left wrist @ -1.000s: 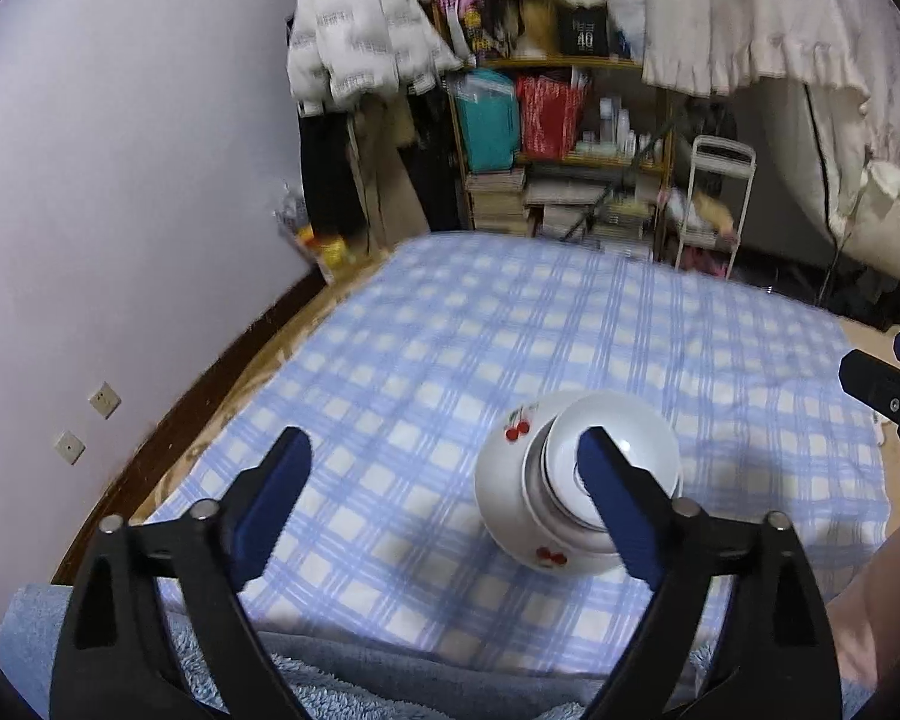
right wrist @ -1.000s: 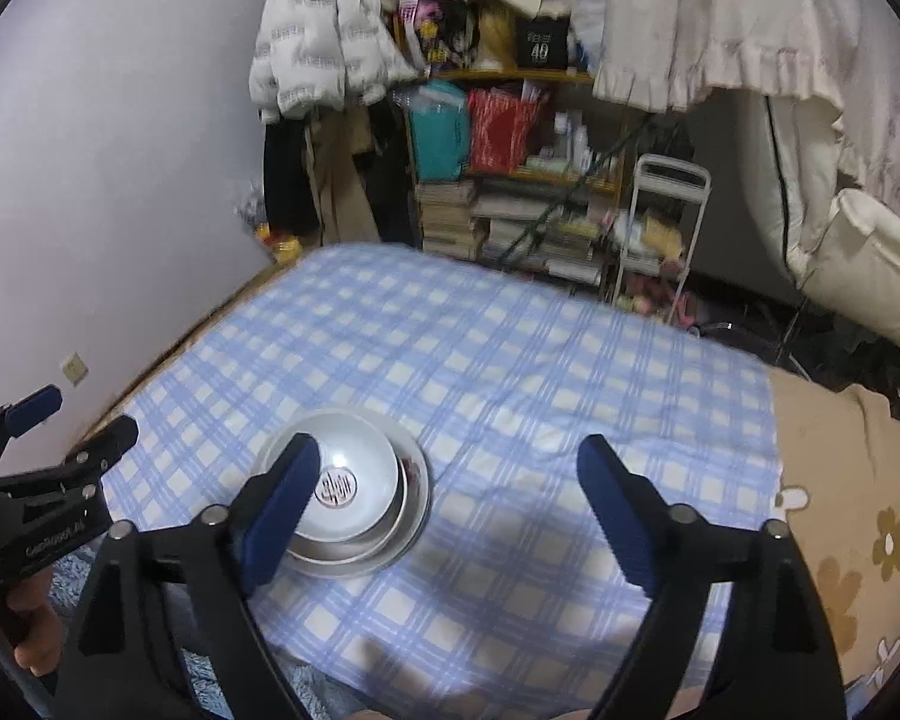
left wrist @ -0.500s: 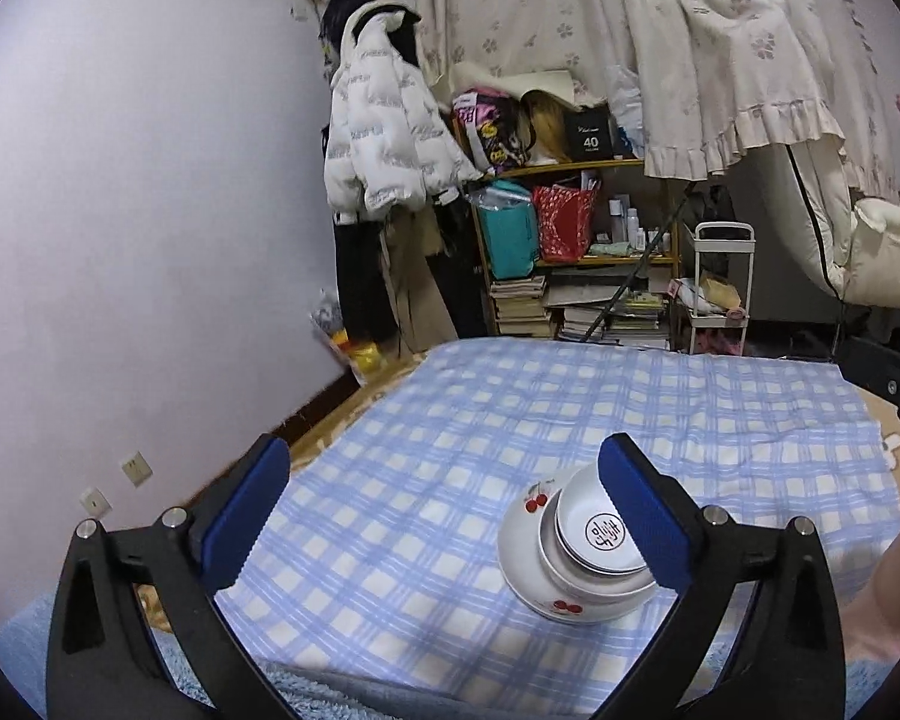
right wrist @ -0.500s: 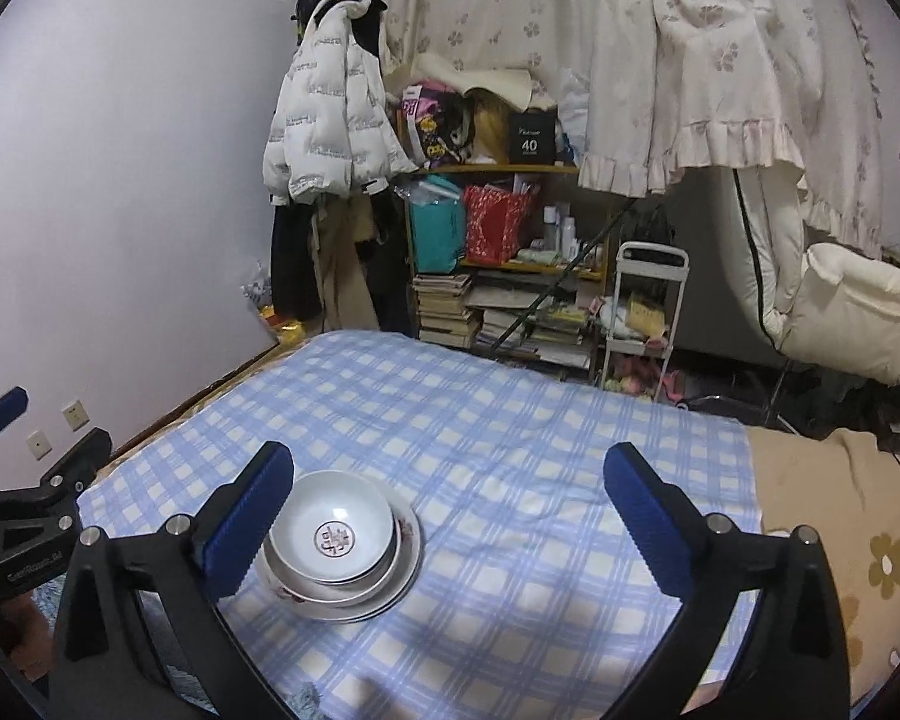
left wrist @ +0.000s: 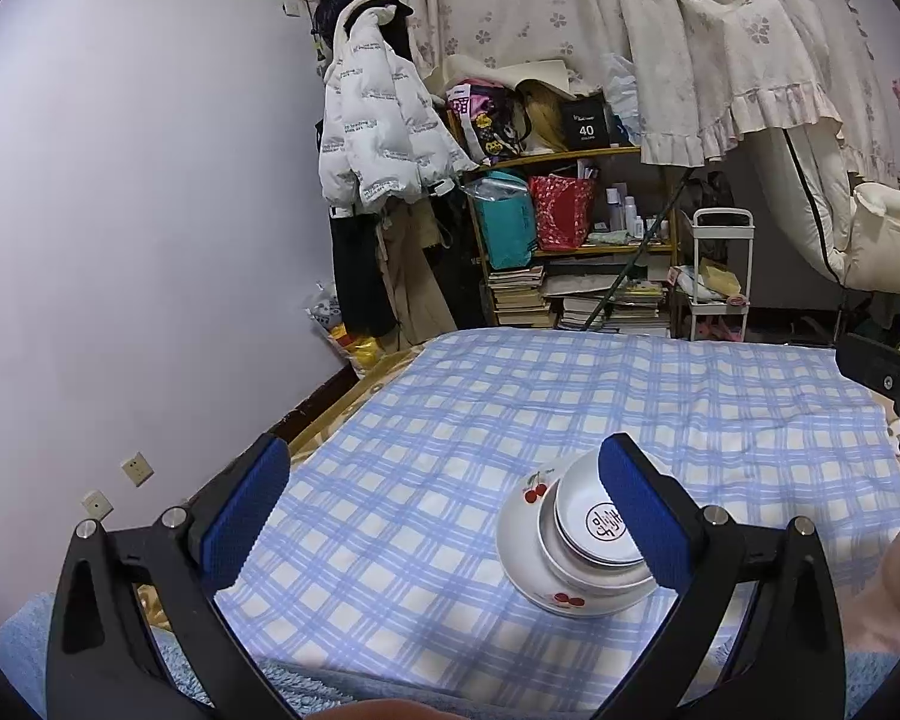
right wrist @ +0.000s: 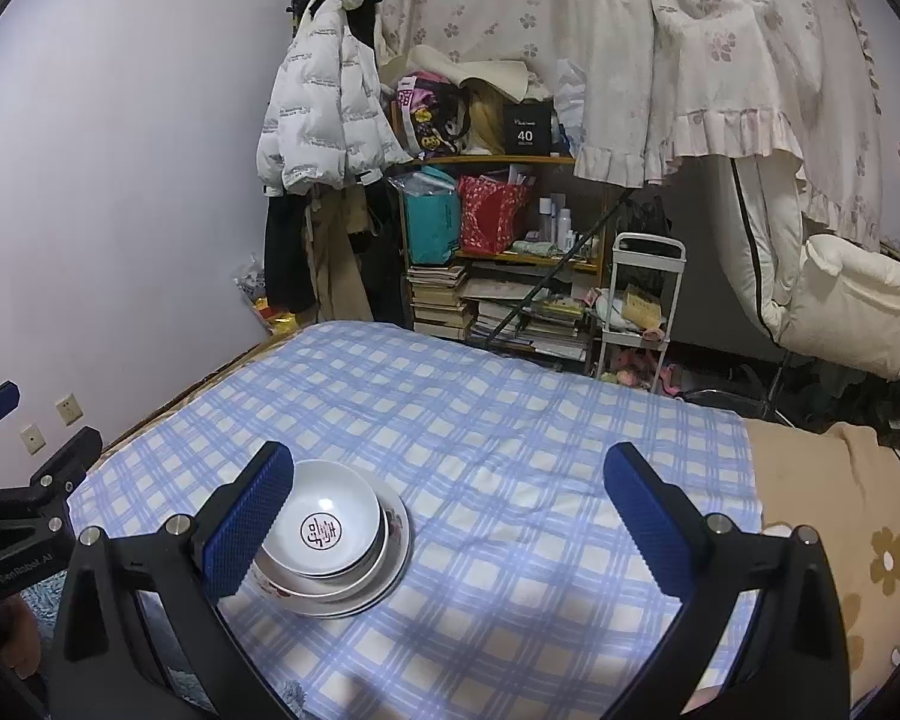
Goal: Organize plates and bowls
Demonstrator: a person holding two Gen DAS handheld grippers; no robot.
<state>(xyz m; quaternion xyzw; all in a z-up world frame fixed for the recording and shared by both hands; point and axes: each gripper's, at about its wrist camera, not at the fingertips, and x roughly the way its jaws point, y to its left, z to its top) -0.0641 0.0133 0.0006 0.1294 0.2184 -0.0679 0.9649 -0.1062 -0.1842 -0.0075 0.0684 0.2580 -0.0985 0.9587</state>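
Two wrist views, side by side, both facing the far shelf

My left camera looks along my left claw over the checked cloth, the bowls close at lower right. My right camera looks the same way along my right claw, bowls close at lower left. Both share the cloth, shelf and jacket; each sees the other claw at its edge.

We look into a lived-in bedroom: a bed under a blue-and-white checked sheet, a white printed puffer jacket hanging on the lilac wall, a cluttered wooden shelf stacked with worn books, floral frilled curtains, and a cream padded armchair.
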